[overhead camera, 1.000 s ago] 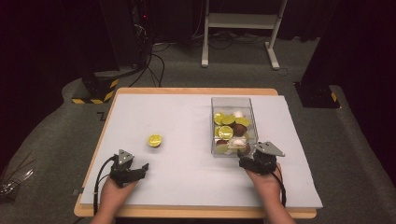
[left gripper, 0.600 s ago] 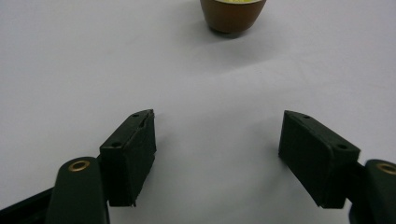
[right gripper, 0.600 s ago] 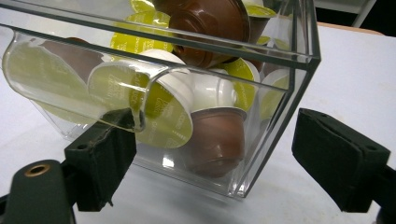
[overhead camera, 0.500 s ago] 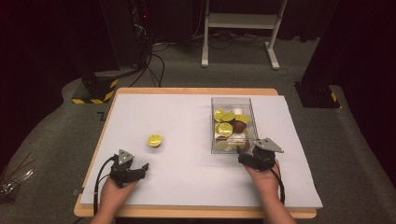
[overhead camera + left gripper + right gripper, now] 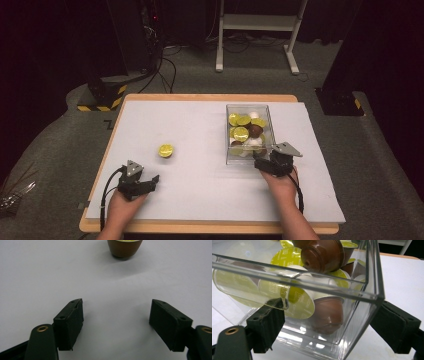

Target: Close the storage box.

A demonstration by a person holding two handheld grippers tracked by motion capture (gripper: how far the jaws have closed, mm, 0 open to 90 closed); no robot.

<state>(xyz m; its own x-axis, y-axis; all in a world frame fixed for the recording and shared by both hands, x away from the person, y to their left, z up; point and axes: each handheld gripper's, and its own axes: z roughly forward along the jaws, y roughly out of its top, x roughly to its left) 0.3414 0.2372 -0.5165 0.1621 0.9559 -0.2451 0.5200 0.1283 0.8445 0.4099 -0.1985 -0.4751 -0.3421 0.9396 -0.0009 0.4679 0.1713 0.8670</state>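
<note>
Over the last second the right tool (image 5: 261, 163) has crept up and left to the near right corner of the clear box (image 5: 227, 135) of coffee capsules (image 5: 241, 133), right of centre in the high view. Its jaws stand apart either side of that corner, not clearly pressing. That looks like a reach to hold or shift the box. The left tool (image 5: 150, 181), lower left, has stayed put, jaws wide apart and empty, the lone capsule (image 5: 165, 150) just above it on the table (image 5: 200, 125).
</note>
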